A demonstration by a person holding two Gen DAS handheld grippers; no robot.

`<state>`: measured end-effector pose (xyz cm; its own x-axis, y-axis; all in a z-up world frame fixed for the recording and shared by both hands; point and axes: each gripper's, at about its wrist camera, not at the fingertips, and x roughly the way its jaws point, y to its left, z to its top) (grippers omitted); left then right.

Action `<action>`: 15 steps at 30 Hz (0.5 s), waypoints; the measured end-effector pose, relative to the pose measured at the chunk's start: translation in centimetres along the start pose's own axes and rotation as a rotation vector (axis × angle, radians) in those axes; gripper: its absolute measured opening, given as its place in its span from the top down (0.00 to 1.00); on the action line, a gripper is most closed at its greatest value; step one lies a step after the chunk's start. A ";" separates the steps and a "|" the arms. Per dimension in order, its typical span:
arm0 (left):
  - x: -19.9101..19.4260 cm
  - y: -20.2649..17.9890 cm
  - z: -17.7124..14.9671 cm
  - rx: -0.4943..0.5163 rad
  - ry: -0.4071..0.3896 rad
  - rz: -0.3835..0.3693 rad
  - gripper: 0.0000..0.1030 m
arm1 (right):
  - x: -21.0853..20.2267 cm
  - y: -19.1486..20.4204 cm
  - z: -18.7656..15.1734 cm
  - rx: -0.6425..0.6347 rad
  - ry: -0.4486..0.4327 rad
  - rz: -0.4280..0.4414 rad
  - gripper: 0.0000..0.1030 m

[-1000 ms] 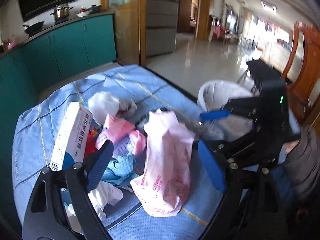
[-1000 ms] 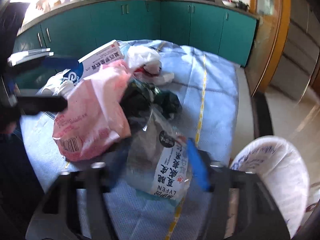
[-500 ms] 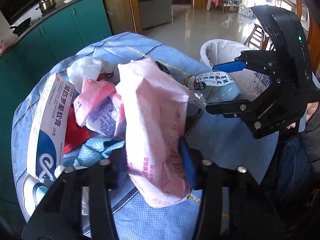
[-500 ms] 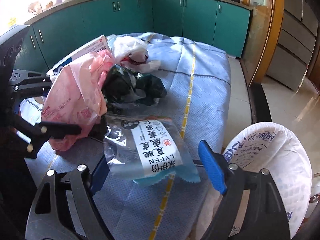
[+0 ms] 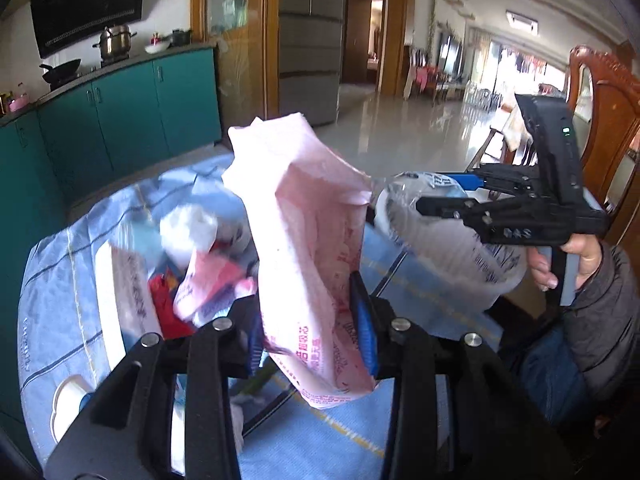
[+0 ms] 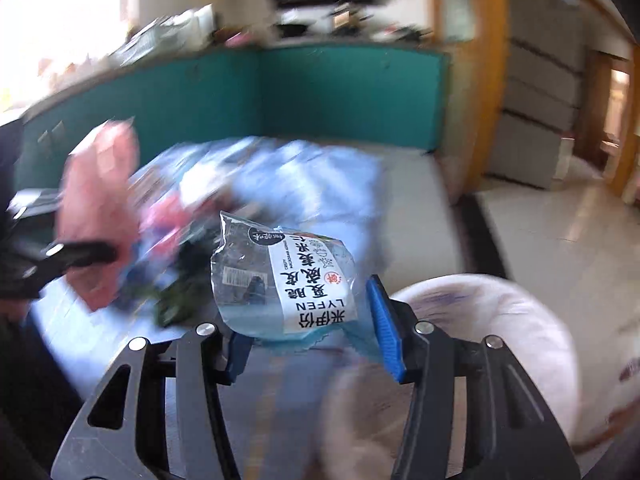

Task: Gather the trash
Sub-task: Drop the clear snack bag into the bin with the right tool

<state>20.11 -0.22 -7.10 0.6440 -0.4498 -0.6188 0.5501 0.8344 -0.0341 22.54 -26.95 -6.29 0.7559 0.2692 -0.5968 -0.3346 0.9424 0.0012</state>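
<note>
Since a second earlier, both bags had come up off the pile: the pink bag (image 5: 316, 264) that had lain on the tabletop (image 5: 60, 280) now hung upright in the left tool (image 5: 312, 344), and the clear labelled packet (image 6: 284, 284) had left the cloth in the right tool (image 6: 316, 328). The left jaws were closing, their blue pads pinching the lower part of the pink bag with most of its length standing free above. The right jaws were also closing, the packet's lower edge between them and the blue pads apparently pressing its sides. The white-lined bin (image 6: 500, 340) stood just beside the right tool, lower right in that view; the rest of the trash pile (image 5: 192, 264) stayed on the cloth. To do this carry well, each grip probably needed to be firm before swinging, since thin film slips. The right packet looked best dropped first, being nearest the bin, with the left bag kept clear of it. The tall pink bag could flop, so a slow, level move seemed wise.
</note>
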 end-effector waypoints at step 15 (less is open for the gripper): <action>6.8 -7.3 4.7 -0.037 -0.031 -0.137 0.62 | -0.1 -9.7 -4.2 0.206 0.140 -0.441 0.48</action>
<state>22.96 -10.82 -7.35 0.5805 -0.5694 -0.5821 0.6141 0.7755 -0.1462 23.34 -36.97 -9.63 0.7128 -0.1796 -0.6779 0.1283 0.9837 -0.1257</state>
